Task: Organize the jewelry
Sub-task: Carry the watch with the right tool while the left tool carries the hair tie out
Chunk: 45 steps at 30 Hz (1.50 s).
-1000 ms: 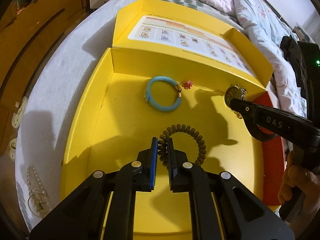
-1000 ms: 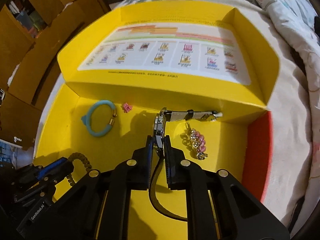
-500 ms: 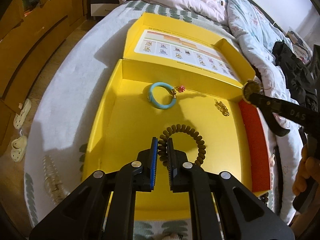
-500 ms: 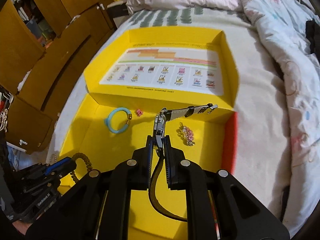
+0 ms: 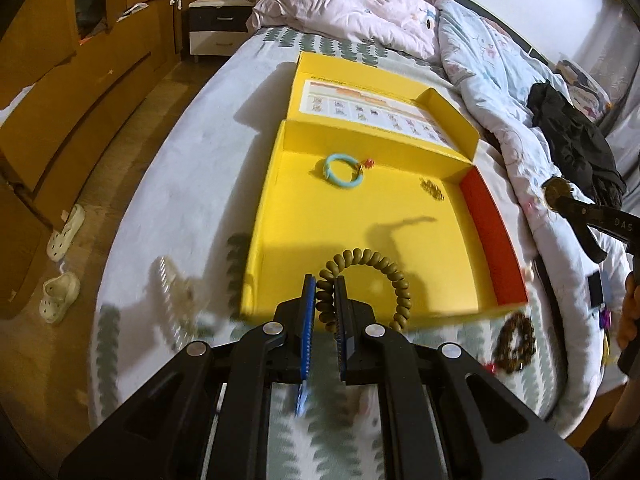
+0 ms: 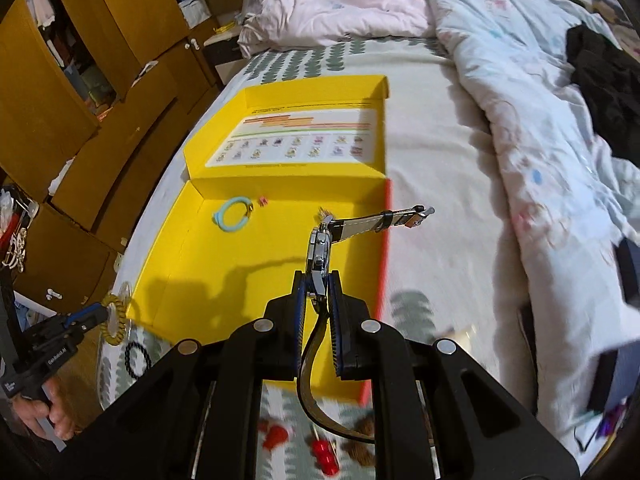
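Watch (image 6: 320,246) is riding edge-up in your clamped right gripper (image 6: 318,300), strap trailing back, yellow box (image 6: 248,280) lying ahead-left; left gripper (image 5: 323,300) is pinching the coil bracelet (image 5: 372,272).

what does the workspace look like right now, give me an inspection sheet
surface: bed with a leaf-print sheet; open yellow box lies on it.
job's things: blue bracelet and small beaded piece in the box; olive coil hair tie and wristwatch held up in the grippers.
clutter: dark bead bracelet and red pieces on the sheet near the box; crumpled duvet; black garment.
grippers: left gripper shut on the hair tie; right gripper shut on the watch.
cables: nothing seen.
surroundings: wooden wardrobes, nightstand, sandals on the floor.
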Motion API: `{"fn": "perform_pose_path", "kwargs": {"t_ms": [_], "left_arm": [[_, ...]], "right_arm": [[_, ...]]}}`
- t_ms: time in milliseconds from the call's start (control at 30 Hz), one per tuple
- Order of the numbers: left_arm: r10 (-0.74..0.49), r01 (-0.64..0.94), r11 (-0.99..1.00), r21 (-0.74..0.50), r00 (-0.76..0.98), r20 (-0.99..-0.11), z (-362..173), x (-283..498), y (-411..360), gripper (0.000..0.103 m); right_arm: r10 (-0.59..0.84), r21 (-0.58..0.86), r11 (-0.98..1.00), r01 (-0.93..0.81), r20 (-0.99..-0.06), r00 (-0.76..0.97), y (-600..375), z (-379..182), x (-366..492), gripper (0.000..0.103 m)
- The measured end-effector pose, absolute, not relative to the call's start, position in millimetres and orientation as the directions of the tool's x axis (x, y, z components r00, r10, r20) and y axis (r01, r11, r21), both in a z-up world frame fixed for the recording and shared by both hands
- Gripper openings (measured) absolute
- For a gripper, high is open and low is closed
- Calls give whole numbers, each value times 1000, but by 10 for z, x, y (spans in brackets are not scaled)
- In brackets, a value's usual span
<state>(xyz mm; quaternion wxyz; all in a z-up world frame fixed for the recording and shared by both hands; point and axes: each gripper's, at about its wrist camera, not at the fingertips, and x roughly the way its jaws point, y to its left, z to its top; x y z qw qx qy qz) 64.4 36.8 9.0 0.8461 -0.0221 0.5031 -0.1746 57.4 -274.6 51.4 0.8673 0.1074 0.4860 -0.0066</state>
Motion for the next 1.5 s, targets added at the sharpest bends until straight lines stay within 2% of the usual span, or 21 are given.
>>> {"fn": "perform_pose_path", "kwargs": {"t_ms": [300, 633, 867, 1367, 1500], "left_arm": [[-299, 283, 939, -194, 397, -868, -172, 57, 566, 9], [-217, 263, 956, -130, 335, -917, -636, -299, 612, 9], [-164, 250, 965, -83, 324, -932, -855, -343, 586, 9], [-100, 265, 964, -14, 314, -944, -981, -284, 465, 10], [-92, 258, 966, -11, 306, -948, -1000, -274, 452, 14]], "right_arm": [[54, 174, 968, 178, -844, 534, -2904, 446, -457, 12], [15, 181, 938, 296, -873, 487, -3292, -51, -1236, 12], [-4, 176, 922, 345, -886, 463, -3473, -341, -1198, 12], [-4, 171, 918, 358, -899, 439, -3645, -756, -842, 12], [-14, 184, 910, 371, -881, 472, -3699, -746, -869, 19]]}}
